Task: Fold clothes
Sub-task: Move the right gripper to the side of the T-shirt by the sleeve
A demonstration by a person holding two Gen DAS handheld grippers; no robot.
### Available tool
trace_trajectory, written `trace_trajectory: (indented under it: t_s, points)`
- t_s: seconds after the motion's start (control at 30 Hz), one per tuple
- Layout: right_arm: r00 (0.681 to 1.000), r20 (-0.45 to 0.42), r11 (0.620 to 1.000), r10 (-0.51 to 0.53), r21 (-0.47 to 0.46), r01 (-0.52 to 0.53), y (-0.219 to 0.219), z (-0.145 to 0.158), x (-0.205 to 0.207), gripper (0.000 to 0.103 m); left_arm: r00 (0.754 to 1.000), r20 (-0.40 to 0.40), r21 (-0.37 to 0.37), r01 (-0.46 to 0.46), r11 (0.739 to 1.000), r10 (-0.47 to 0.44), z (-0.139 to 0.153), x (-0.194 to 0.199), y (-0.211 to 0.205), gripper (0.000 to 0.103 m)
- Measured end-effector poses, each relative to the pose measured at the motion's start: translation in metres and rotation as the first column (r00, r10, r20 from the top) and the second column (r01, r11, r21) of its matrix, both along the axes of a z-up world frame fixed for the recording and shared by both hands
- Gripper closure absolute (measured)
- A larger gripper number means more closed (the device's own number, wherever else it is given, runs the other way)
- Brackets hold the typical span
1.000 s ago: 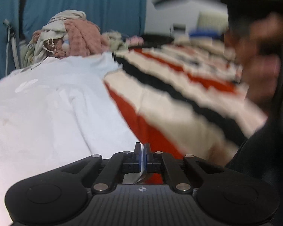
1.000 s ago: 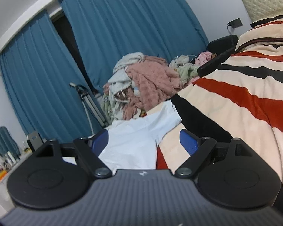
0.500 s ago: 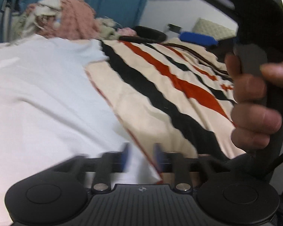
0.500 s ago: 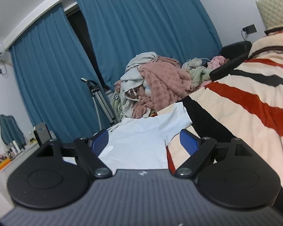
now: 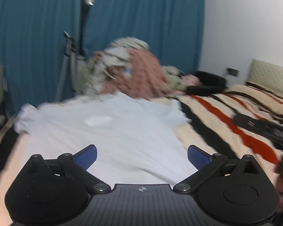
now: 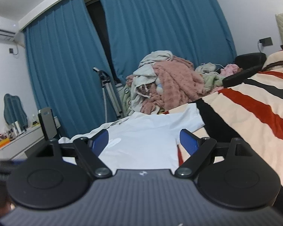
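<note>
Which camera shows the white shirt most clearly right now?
The right wrist view: the shirt is sharp there, its collar and one sleeve plain on the striped blanket. The left wrist view shows the shirt larger, both sleeves spread, but motion-blurred.

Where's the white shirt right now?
White shirt lies flat on the striped blanket, centre of both wrist views, just before the clothes pile.
</note>
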State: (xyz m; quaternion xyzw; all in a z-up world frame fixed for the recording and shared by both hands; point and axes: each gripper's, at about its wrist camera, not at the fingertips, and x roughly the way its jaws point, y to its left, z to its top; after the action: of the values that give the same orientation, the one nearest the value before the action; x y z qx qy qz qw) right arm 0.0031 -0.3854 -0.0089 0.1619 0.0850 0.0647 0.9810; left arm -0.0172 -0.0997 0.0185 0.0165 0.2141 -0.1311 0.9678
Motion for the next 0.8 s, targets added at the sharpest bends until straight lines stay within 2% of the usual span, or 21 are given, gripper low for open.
trace_trajectory:
  t_s: [0.17, 0.33, 0.5, 0.57, 0.6, 0.73, 0.8]
  points:
    - [0.998, 0.04, 0.997, 0.039, -0.069, -0.036, 0.021, -0.002, -0.001, 0.018, 0.999, -0.013, -0.026, -0.046, 0.999, 0.045, -0.005, 0.002, 0.023, 0.0]
    - [0.996, 0.004, 0.989, 0.084, -0.122, -0.083, 0.042, -0.007, 0.006, 0.019, 0.997, -0.011, -0.066, -0.07, 0.995, 0.07, -0.017, -0.004, 0.039, 0.0]
    - [0.995, -0.009, 0.99, 0.098, -0.105, -0.098, 0.046, -0.007, 0.011, 0.02, 0.994, 0.034, -0.063, -0.103, 0.993, 0.105, -0.025, -0.007, 0.047, 0.0]
    - [0.995, -0.004, 0.987, 0.099, -0.131, -0.098, 0.051, -0.007, 0.01, 0.031, 0.992, 0.049, -0.058, -0.11, 0.992, 0.113, -0.027, -0.008, 0.047, 0.0]
    - [0.995, -0.002, 0.985, 0.099, -0.143, -0.098, 0.053, -0.007, 0.01, 0.032, 0.992, 0.05, -0.062, -0.113, 0.992, 0.116, -0.028, -0.008, 0.048, 0.0]
    - [0.995, 0.001, 0.984, 0.105, -0.147, -0.103, 0.057, -0.006, 0.009, 0.031, 0.99, 0.032, -0.083, -0.137, 0.987, 0.14, -0.033, -0.006, 0.051, 0.0]
    - [0.995, -0.002, 0.985, 0.104, -0.136, -0.103, 0.057, -0.006, 0.009, 0.024, 0.989, 0.004, -0.095, -0.149, 0.984, 0.15, -0.036, -0.004, 0.053, 0.0]
